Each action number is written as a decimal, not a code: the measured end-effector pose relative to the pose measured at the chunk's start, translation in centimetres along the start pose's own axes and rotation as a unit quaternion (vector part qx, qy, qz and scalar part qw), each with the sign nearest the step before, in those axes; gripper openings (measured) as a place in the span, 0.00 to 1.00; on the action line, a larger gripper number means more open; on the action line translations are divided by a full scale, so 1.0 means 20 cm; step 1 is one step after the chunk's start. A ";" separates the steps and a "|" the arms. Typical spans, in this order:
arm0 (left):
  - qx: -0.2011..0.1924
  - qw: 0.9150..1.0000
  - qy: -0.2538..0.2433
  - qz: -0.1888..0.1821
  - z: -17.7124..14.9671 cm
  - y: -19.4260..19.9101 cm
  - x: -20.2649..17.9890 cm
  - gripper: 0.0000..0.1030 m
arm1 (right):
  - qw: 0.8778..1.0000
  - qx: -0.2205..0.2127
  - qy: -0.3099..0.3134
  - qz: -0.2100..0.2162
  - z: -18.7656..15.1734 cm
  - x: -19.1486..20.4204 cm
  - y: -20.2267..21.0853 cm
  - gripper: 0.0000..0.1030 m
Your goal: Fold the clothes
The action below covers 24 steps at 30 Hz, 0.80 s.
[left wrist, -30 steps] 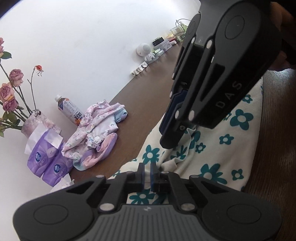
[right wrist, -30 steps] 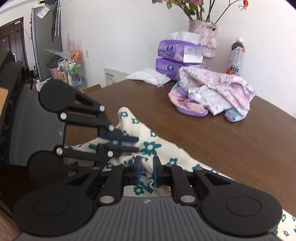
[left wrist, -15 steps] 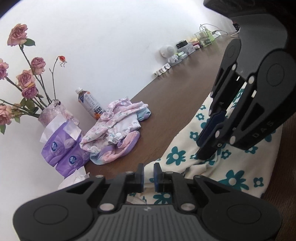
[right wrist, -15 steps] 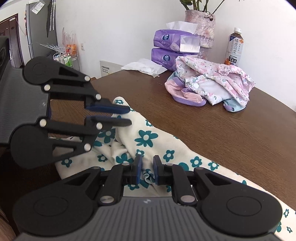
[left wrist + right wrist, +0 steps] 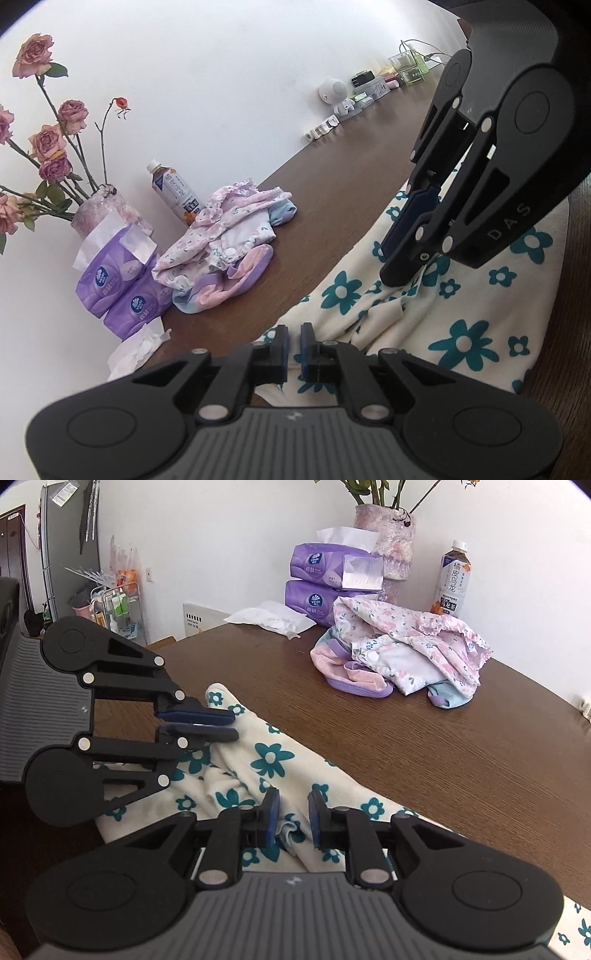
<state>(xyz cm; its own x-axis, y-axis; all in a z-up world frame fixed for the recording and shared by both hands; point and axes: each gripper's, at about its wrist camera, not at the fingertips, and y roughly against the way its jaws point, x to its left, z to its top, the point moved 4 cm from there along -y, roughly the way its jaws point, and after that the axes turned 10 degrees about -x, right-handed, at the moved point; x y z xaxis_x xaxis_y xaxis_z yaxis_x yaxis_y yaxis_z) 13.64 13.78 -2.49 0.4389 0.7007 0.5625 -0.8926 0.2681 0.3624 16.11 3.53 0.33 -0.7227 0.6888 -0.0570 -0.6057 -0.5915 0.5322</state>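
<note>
The left claw [image 5: 293,347] stands narrow just above the cloth [image 5: 461,317], which lies rumpled on the tabletop [image 5: 332,206]; whether it pinches fabric, I cannot tell. The right claw [image 5: 293,821] stands wider, fingers astride a raised fold, probably to gather an edge for folding. A clothes heap [image 5: 402,657] waits farther back.

"DAS" on right tool [image 5: 406,247]; "SUNTORY" on bottle [image 5: 452,581]
</note>
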 end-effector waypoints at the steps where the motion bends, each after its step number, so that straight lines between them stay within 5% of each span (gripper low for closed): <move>1: -0.002 1.000 0.003 0.003 0.01 0.01 0.01 0.08 | 1.000 0.000 0.001 -0.001 0.00 0.00 0.00 0.16; 5: -0.009 1.000 0.014 0.013 0.02 0.03 0.03 0.16 | 1.000 -0.002 0.005 -0.004 -0.01 0.01 0.00 0.16; 15: -0.001 1.000 0.017 0.004 -0.01 0.00 0.02 0.11 | 1.000 -0.005 0.012 -0.009 -0.02 0.02 0.00 0.18; 24: -0.011 1.000 0.017 -0.005 0.06 0.09 -0.01 0.17 | 1.000 -0.007 0.014 -0.008 -0.02 0.02 0.00 0.18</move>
<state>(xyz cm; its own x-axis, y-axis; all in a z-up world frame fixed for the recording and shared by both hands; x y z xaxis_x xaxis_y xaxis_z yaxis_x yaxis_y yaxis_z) 12.10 13.31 -1.02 0.4452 0.7195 0.5331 -0.8900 0.2900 0.3519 15.59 3.62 -0.01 -0.7213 0.6869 -0.0887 -0.6222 -0.5862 0.5189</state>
